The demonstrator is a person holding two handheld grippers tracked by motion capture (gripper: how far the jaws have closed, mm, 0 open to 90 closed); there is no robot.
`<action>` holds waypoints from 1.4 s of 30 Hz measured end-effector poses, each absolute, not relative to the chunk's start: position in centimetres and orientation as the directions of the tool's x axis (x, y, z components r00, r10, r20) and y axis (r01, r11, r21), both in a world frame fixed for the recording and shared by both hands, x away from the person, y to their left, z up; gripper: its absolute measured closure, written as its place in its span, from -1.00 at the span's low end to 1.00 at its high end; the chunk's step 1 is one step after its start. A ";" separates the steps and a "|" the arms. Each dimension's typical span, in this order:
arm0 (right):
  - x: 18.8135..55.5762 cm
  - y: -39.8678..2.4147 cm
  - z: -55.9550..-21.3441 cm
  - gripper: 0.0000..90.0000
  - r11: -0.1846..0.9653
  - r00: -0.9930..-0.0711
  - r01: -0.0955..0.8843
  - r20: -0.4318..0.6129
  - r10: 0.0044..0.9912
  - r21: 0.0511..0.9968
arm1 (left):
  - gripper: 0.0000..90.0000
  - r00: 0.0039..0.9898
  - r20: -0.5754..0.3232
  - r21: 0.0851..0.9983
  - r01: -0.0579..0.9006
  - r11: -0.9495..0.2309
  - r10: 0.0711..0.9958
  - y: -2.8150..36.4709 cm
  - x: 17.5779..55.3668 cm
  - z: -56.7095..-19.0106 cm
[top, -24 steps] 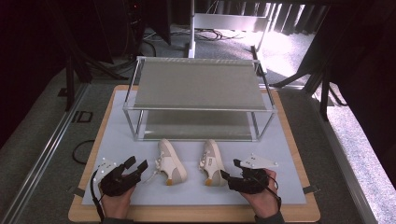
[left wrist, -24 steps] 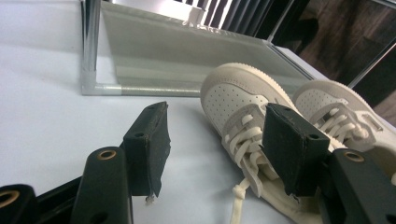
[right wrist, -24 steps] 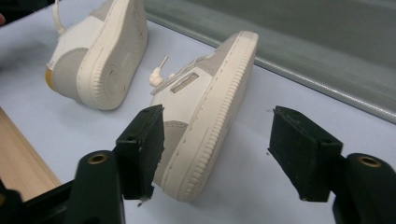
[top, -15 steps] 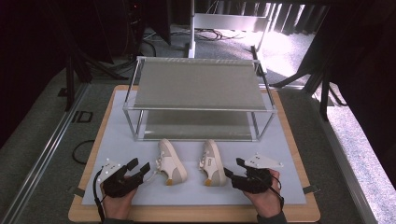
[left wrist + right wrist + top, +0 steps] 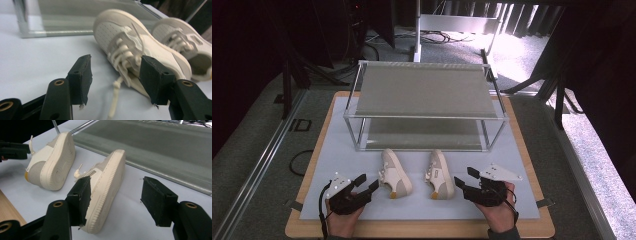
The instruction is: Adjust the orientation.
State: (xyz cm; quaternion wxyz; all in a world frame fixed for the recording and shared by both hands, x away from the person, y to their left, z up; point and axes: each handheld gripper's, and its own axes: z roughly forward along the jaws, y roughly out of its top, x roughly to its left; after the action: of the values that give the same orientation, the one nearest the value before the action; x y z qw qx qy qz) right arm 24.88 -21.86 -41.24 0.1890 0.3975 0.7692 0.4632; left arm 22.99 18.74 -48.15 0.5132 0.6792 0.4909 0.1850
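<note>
Both tools, left tool (image 5: 364,183) and right tool (image 5: 464,179), gape released beside the shoes. Slide the left one squarely around the left shoe (image 5: 394,172) at its laced midsection before clenching; mind the loose lace (image 5: 115,96).

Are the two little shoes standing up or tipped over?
Tipped over. Both shoes lie on their sides; the right gripper view shows their ribbed soles facing sideways.

a lab-like recording setup: a wooden board (image 5: 422,231) on grey carpet, with a metal stand (image 5: 417,30), loose cables (image 5: 447,36) and dark curtains (image 5: 312,25) behind that board.
</note>
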 end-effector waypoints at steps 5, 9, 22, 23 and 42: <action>24.9 -22.0 -41.3 -0.12 0.242 -0.615 0.440 0.094 0.783 0.865 | -0.08 0.466 -0.245 0.862 0.506 -0.029 0.850 18.1 23.3 -48.7; 24.8 -22.2 -41.1 -0.12 0.232 -0.615 0.433 0.097 0.782 0.871 | -0.08 0.475 -0.252 0.859 0.510 -0.031 0.843 17.6 23.8 -48.9; 24.8 -22.6 -40.8 -0.11 0.219 -0.609 0.426 0.099 0.787 0.878 | -0.09 0.490 -0.280 0.866 0.500 -0.003 0.825 17.2 24.2 -48.7; 24.8 -22.6 -40.8 -0.11 0.219 -0.609 0.424 0.098 0.787 0.879 | -0.08 0.491 -0.277 0.868 0.496 -0.004 0.826 17.1 24.2 -48.7; 24.6 -22.9 -40.7 -0.08 0.221 -0.602 0.407 0.078 0.795 0.886 | 0.03 0.439 -0.220 0.835 0.547 -0.064 0.871 14.3 26.2 -48.2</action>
State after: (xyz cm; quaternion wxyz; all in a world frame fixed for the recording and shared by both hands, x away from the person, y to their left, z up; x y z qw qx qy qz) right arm 24.59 -22.92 -40.73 0.2016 0.3981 0.7550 0.4805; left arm 26.24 14.29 -48.24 0.4664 0.7085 0.5002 0.1738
